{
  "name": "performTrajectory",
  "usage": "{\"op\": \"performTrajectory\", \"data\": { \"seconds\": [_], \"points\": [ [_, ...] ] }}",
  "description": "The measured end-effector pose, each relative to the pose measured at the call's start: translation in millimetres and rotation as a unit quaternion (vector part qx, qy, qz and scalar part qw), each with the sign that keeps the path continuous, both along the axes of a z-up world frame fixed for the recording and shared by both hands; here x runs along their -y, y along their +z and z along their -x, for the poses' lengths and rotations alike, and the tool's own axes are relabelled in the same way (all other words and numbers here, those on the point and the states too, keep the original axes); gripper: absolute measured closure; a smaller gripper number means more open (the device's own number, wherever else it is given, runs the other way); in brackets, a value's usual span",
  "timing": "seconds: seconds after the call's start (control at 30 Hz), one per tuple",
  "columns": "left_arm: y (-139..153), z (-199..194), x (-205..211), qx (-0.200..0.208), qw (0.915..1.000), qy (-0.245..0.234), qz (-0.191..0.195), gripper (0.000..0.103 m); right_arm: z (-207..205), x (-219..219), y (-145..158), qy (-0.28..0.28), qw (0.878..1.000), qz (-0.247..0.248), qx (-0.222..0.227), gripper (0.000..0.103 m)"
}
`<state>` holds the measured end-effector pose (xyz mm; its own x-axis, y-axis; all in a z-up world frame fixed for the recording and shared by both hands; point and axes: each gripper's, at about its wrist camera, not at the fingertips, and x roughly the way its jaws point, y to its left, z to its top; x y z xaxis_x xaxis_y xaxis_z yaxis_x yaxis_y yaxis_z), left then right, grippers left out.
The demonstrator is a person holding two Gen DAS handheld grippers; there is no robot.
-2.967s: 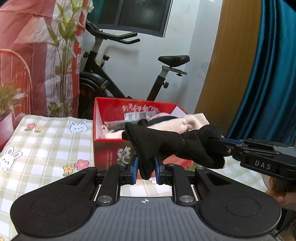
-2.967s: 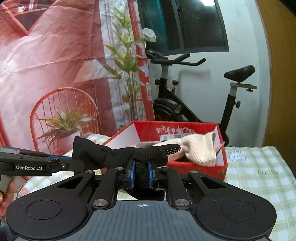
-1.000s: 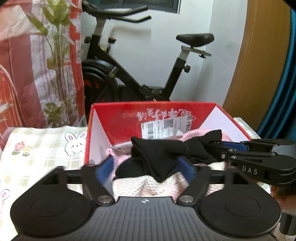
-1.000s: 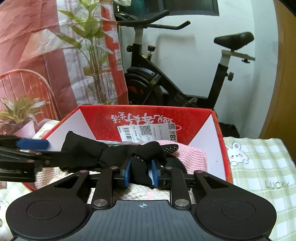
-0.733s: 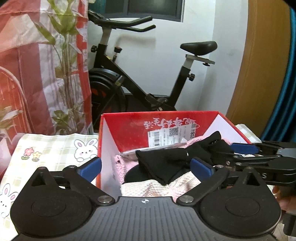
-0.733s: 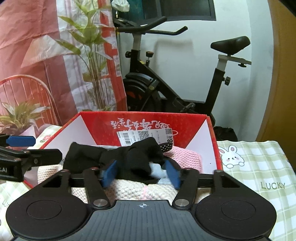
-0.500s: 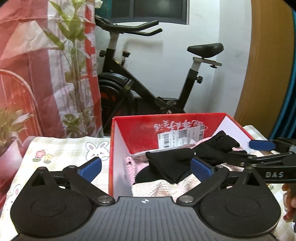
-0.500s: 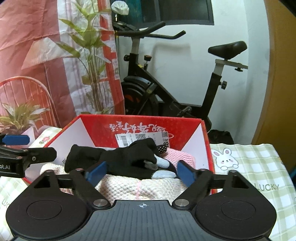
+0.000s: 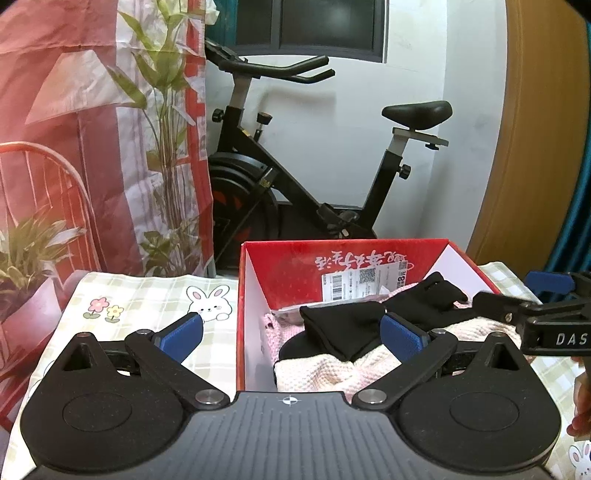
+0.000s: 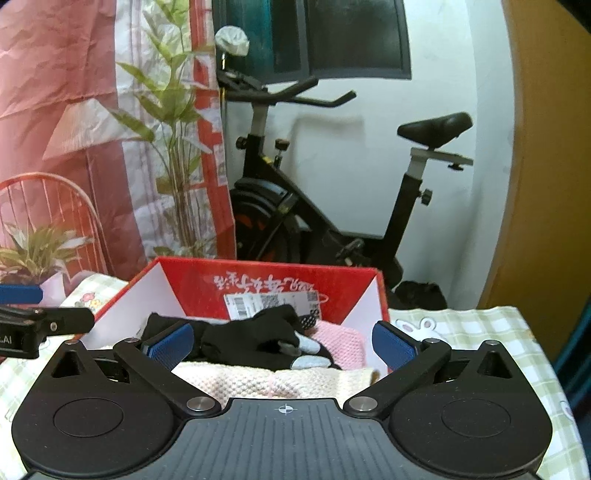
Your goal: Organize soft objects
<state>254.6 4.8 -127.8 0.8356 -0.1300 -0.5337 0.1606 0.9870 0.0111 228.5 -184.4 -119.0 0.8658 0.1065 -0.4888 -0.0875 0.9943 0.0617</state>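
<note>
**Both grippers spread wide above the red box, black gloves lying free inside**

Nearest in each wrist view is the gripper's own black body, its two arms splayed out to blue pads. The left gripper (image 9: 291,334) stands fully spread, its left pad over the checked cloth (image 9: 147,299) and its right pad over the box; nothing is between the pads. The right gripper (image 10: 280,341) is equally wide; its jaws have just been opening, and the pads touch nothing. Both point slightly downward toward the box.

From the left wrist view the right gripper's side enters at the right edge, marked "DAS", with part of a hand (image 9: 580,406) below it. From the right wrist view the left gripper's side shows at the left edge with the letters ".AI".

Just beyond the pads sits the red box (image 9: 242,295), white inside. In it the black gloves (image 9: 343,328) lie on top of a cream knit (image 9: 317,373) and a pink knit (image 10: 340,343); grey fingertips show in the right wrist view. On the far inner wall is a white shipping label (image 9: 362,280) with barcode and QR code, under upside-down white characters too small to read.

The cloth bears rabbits and flowers; any wording on it is unreadable here. Farther off stand an exercise bike (image 9: 295,177), a printed red backdrop (image 9: 74,110) at left, a dark window (image 9: 310,26) and an orange panel (image 9: 535,129) at right.
</note>
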Motion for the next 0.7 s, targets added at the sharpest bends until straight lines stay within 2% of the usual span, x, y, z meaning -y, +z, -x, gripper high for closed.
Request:
{"op": "performTrajectory", "data": {
  "seconds": [0.33,0.43,0.57,0.7],
  "points": [
    [35,43,-4,0.035,0.9991,0.017,-0.014,0.000,40,-4,42,-0.038,0.999,0.021,0.030,0.000],
    [52,65,-5,0.046,0.9985,0.022,-0.021,0.000,60,-7,60,-0.031,0.998,0.032,0.043,0.000],
    [80,101,-5,0.069,0.9956,0.045,-0.044,0.000,89,-7,89,-0.014,0.998,0.018,0.055,0.000],
    [107,141,-7,0.087,0.9940,0.052,-0.040,0.000,125,-15,121,-0.014,0.997,0.024,0.072,0.000]
  ]
}}
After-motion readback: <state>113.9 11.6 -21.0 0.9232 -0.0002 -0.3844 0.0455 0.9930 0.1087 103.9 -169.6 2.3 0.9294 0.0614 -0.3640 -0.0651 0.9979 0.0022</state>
